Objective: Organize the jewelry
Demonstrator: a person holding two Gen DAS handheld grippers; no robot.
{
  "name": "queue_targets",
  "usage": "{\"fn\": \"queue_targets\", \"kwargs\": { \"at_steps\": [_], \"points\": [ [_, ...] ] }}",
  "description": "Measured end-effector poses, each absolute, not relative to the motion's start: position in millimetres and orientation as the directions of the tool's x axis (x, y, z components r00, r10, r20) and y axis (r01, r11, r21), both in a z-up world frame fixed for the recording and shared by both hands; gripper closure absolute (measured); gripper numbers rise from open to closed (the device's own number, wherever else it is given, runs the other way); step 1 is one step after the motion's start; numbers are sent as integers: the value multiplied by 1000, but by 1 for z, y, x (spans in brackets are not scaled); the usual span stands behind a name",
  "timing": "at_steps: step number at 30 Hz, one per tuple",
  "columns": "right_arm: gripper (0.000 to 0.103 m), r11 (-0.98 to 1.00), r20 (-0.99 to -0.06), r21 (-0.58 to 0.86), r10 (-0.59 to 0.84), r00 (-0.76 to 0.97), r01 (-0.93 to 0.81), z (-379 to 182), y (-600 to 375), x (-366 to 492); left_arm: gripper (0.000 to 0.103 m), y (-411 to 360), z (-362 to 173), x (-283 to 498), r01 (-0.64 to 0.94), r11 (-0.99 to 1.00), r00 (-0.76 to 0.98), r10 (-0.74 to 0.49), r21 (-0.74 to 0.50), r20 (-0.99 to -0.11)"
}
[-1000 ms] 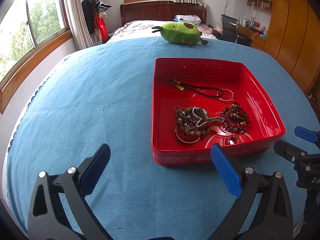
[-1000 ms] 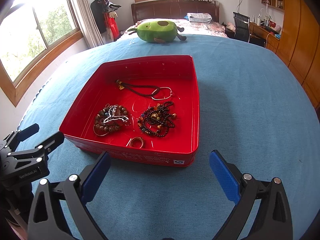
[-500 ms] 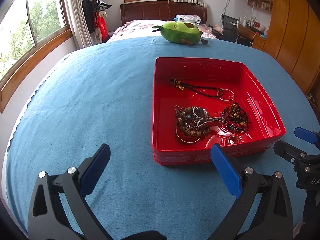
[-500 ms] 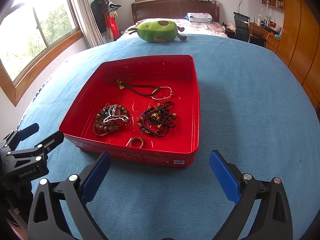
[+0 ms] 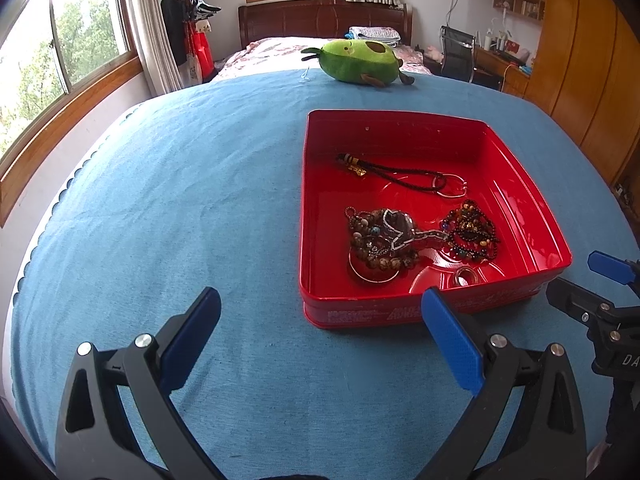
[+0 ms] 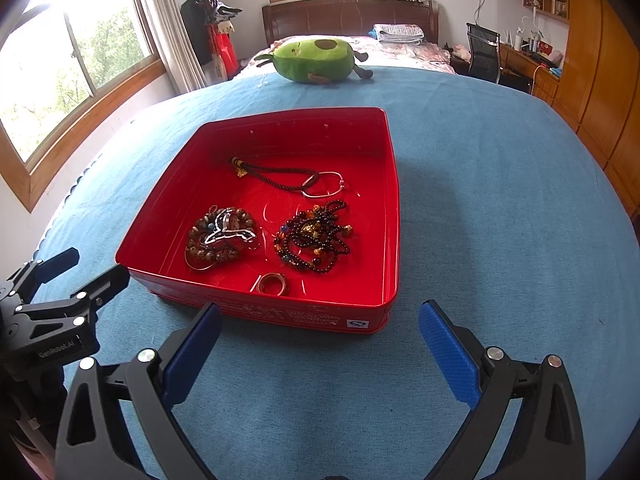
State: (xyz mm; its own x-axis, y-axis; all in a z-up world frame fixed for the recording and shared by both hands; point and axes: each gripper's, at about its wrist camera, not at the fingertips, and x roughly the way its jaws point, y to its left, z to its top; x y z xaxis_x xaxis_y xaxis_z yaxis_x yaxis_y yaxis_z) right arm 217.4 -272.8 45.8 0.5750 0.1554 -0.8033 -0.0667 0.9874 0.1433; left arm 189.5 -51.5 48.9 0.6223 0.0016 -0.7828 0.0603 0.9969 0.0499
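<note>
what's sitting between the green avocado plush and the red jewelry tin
Only bare blue cloth lies between the avocado plush and the red tin; both wrist views show it.

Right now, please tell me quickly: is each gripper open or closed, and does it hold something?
Left gripper: open, holding nothing, above the blue cloth.
Right gripper: open, holding nothing, just before the red tray.

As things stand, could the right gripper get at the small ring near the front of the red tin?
Probably yes: the right gripper is open and empty, the ring lies alone just behind the red tin's low front wall, uncovered.
</note>
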Motion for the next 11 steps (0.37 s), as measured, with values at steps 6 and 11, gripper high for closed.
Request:
{"fn": "queue_targets", "kwargs": {
  "at_steps": [6, 11],
  "points": [
    [4, 987, -803, 143, 155, 575, -67, 46, -273, 217, 3, -52, 49, 190, 60, 997, 623, 5, 54, -782],
    [4, 987, -804, 143, 155, 574, -67, 46, -273, 218, 3, -52, 49, 190, 59, 997, 621, 4, 52, -783]
  ]
}}
